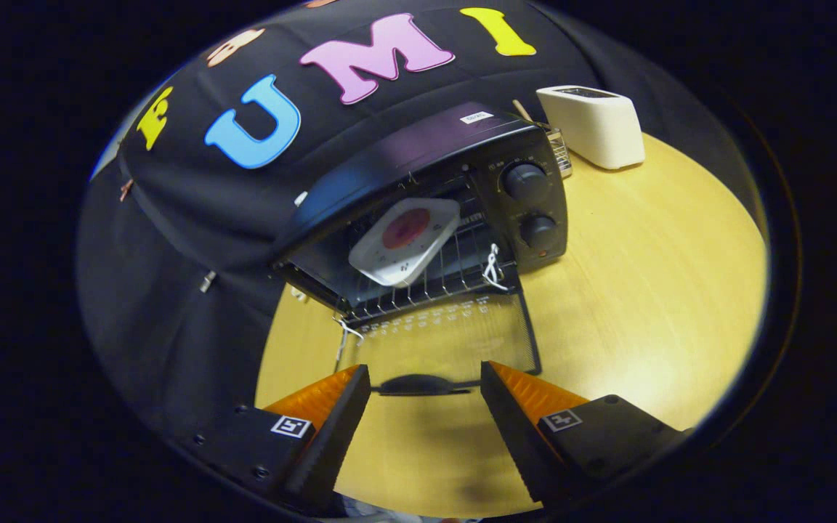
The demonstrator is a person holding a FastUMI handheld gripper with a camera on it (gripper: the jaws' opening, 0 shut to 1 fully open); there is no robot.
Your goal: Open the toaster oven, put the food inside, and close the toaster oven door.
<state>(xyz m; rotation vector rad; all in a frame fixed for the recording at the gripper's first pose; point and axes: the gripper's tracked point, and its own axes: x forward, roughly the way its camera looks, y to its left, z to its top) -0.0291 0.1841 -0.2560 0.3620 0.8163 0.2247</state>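
Observation:
A black toaster oven (462,160) stands on the wooden table with its glass door (447,341) folded down flat toward me. Inside, on the wire rack (426,280), lies a white square plate (404,240) with a reddish round piece of food (406,227) on it. The door's dark handle (422,384) lies just ahead of my gripper (426,381), between the two fingertips and a little beyond them. The fingers are spread wide apart and hold nothing.
A white pop-up toaster (596,123) stands on the table behind and to the right of the oven, with a small glass container (560,152) between them. Bare tabletop (644,290) stretches to the right of the oven. The black cloth wall hangs behind and to the left.

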